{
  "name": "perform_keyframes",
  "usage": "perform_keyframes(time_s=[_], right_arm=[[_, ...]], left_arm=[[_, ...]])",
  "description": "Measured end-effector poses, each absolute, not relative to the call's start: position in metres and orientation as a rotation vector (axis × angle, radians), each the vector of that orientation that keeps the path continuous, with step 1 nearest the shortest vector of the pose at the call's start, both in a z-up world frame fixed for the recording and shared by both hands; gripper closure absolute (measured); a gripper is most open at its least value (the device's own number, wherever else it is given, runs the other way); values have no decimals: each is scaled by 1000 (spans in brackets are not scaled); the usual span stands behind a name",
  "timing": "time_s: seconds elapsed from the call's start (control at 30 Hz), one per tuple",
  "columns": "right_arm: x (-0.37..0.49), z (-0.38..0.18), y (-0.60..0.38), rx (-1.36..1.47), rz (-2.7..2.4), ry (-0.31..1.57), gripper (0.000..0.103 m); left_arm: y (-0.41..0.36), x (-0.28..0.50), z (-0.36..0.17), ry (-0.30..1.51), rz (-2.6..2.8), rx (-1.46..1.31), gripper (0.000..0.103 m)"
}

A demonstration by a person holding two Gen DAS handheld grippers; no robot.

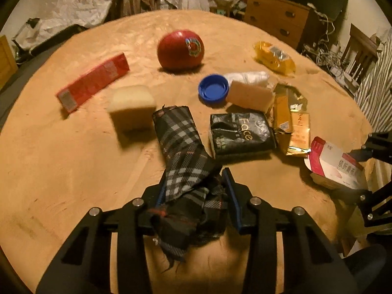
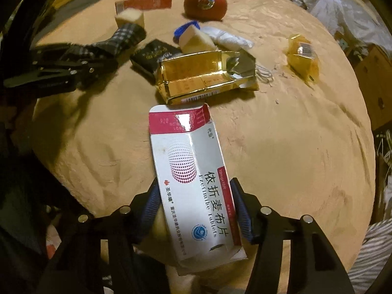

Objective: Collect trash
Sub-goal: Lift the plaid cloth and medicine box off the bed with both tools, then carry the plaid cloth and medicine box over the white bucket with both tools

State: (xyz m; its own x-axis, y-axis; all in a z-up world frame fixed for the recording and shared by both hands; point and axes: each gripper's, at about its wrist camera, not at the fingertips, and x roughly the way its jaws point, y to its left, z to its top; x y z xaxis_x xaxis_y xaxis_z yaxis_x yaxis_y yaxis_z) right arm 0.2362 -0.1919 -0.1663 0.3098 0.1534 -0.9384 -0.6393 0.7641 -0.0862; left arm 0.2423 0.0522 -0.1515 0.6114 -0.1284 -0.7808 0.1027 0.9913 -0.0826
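My left gripper (image 1: 196, 183) is shut on a dark plaid cloth (image 1: 182, 144) that lies forward across the tan round table (image 1: 73, 159); the cloth also shows in the right wrist view (image 2: 122, 38). My right gripper (image 2: 194, 196) is shut on a white and red medicine box (image 2: 193, 178), its open flap pointing forward; the box shows at the right edge of the left wrist view (image 1: 330, 161). On the table lie a gold foil pack (image 2: 208, 76), a black "Face" tissue pack (image 1: 241, 134), a yellow wrapper (image 1: 274, 57) and a blue cap (image 1: 213, 90).
A red apple (image 1: 181, 49), a long red box (image 1: 94, 80), two sponge blocks (image 1: 132, 105) (image 1: 250, 94) and a white wad (image 1: 247, 77) also lie on the table. A wooden drawer unit (image 1: 276, 17), cables and crumpled sheets surround the table.
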Motion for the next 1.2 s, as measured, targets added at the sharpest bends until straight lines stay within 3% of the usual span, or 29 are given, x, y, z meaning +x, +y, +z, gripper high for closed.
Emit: perform_keyframes(time_s=[0.23,0.5,0.9,1.2], right_arm=[[184,-130,-210,-281,599,1018,47],[142,-79,-214,-97,488,730,47],[89,-23,-198,-85,314,407,45],[60,-11,-197,-70,279,355,45]], left_arm=[[58,200,-115,789,-66,-58,63],[30,148,-57,587,-23,-32,63],[12,88,-12,350,116,-37,62],[-3,74,-1,300,130,-13,62]])
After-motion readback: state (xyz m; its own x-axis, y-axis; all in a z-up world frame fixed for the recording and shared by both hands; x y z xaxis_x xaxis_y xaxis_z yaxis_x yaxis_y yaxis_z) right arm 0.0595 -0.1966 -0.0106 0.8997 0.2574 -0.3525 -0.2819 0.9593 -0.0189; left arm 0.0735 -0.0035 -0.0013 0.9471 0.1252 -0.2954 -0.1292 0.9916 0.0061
